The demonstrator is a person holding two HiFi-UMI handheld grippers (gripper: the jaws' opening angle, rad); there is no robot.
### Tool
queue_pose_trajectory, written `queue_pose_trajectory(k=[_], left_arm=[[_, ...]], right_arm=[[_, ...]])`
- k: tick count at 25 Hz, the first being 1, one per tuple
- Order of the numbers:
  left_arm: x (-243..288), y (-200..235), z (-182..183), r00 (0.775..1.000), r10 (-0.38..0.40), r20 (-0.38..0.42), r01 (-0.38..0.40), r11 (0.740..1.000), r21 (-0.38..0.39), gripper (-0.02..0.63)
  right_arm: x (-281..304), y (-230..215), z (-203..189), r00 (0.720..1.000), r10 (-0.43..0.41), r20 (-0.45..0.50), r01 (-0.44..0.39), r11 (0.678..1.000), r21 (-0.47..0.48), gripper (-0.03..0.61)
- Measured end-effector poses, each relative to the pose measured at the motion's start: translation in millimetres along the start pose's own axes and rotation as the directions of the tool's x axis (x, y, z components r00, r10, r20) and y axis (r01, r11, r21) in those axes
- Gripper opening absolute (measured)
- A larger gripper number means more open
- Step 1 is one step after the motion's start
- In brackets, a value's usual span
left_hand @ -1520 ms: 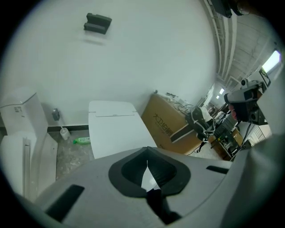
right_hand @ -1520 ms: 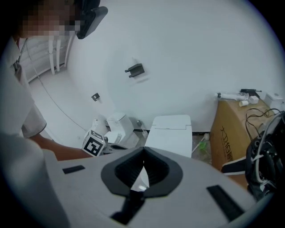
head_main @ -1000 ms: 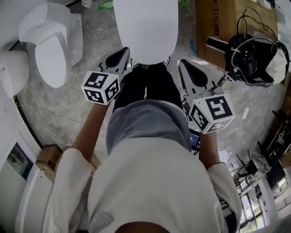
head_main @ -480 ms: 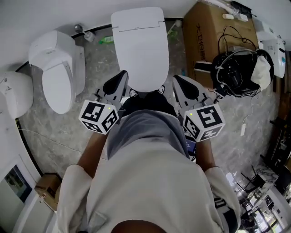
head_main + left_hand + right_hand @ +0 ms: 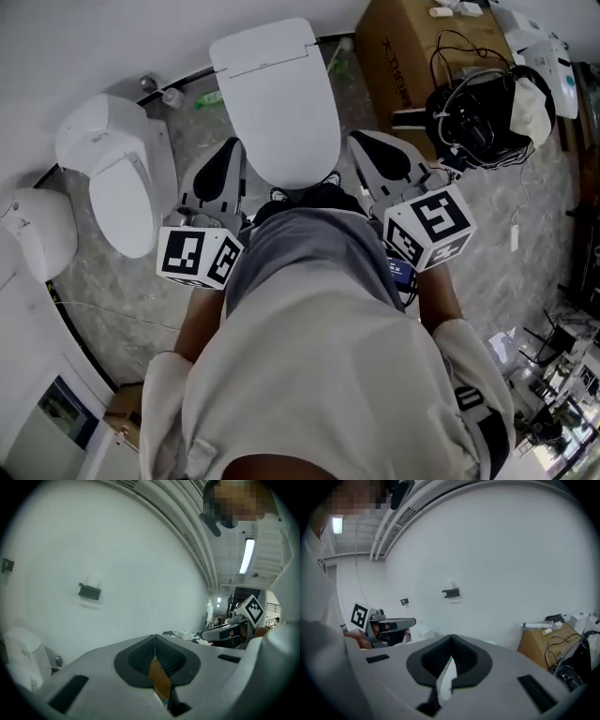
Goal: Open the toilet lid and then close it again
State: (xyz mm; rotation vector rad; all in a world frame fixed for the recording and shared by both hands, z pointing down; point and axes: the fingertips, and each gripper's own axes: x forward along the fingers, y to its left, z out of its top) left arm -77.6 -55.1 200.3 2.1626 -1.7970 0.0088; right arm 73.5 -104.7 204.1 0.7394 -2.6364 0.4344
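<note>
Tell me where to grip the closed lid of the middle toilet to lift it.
Grip the lid at its rounded front edge, from the near side. It lies flat, hinged at the far end, so the front should lift easiest.

Person in an off-white short-sleeved top point(image 5: 319, 375) and dark trousers point(image 5: 309, 197); left gripper point(image 5: 232, 143) and right gripper point(image 5: 357, 139) are pale grey shells with black ribbed insets, each bearing a white cube point(image 5: 199, 256) printed with black square markers.

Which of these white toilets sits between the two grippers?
The middle toilet, lid down, flanked by the left gripper and right gripper; the other two toilets stand off to its left.
</note>
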Motion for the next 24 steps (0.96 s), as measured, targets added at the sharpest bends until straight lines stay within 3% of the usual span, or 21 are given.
queue_pose_trajectory(k=[5,17,24], left_arm=[[-5,-1,1,1.000,0.025,0.004,-0.025,1.000,-0.002,0.009],[-9,6,-21,0.992,0.081,-0.093,-0.082,0.996,-0.016,0.008],[-10,6,-36,0.989,0.066,-0.135,-0.070,0.997,-0.030,0.008]], right_arm=[[-7,4,-10,1.000,0.001,-0.017,-0.001,1.000,0.000,0.009],[-8,9,-16,0.999,-0.010,-0.046,0.010,1.000,-0.005,0.009],[-1,12,-24,0.996,-0.018,-0.088,0.018,1.000,0.002,0.009]])
